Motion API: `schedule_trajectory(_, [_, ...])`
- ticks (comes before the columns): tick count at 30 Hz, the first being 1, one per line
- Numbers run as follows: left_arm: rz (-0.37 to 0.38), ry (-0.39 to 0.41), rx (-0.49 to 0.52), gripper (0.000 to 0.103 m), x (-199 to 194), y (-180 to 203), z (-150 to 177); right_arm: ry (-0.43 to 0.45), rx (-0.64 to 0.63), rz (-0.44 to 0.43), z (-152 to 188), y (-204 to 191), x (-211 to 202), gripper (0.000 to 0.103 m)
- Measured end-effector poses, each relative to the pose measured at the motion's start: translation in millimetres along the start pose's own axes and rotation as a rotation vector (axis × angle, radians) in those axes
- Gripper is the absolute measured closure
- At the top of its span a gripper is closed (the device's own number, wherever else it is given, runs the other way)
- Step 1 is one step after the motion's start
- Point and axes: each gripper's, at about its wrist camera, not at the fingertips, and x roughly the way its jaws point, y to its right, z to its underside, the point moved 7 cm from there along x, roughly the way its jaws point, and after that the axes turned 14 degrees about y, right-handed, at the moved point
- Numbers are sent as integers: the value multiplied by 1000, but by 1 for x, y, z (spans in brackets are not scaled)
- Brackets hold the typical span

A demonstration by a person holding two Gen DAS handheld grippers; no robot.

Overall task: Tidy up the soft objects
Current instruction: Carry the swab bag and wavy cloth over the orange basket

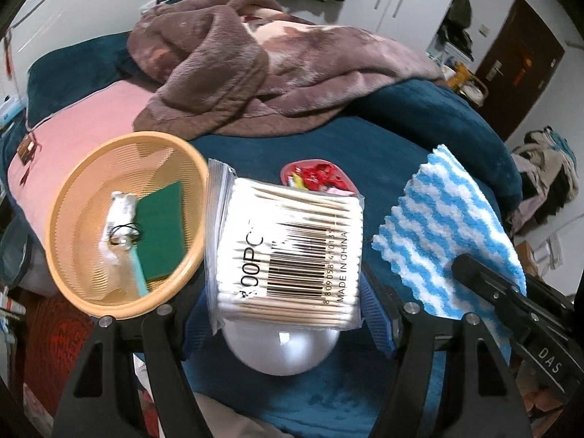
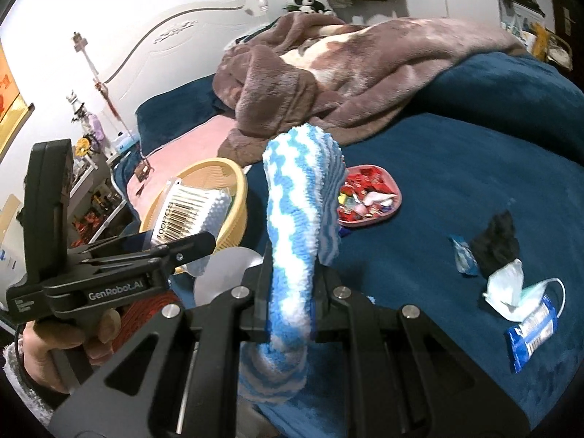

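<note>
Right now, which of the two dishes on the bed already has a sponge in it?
The round orange basket, left of the cotton-swab bag: a green sponge lies inside. The small red tray holds only sweet wrappers.

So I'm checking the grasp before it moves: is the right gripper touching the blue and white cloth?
Touching. The right wrist view shows the right gripper shut on the blue and white cloth, pinched between its fingers.

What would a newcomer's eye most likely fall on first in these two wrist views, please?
Probably the blue-and-white striped cloth, standing up from the shut right gripper over the dark blue bedcover. Next, the bag of cotton swabs with its bold barcode, clamped in the left gripper beside the yellow basket. Behind both, a brown blanket lies heaped.
</note>
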Motion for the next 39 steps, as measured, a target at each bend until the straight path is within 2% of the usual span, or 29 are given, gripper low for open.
schedule_trajectory(13, [-82,3,-81,30,3,-66,-6,-29,-54,-73,-6,-44,37,90])
schedule_trajectory(39, [-211,-22,-218,30,27,-170,-4,-141,-123,-191,-1,-127,120,89])
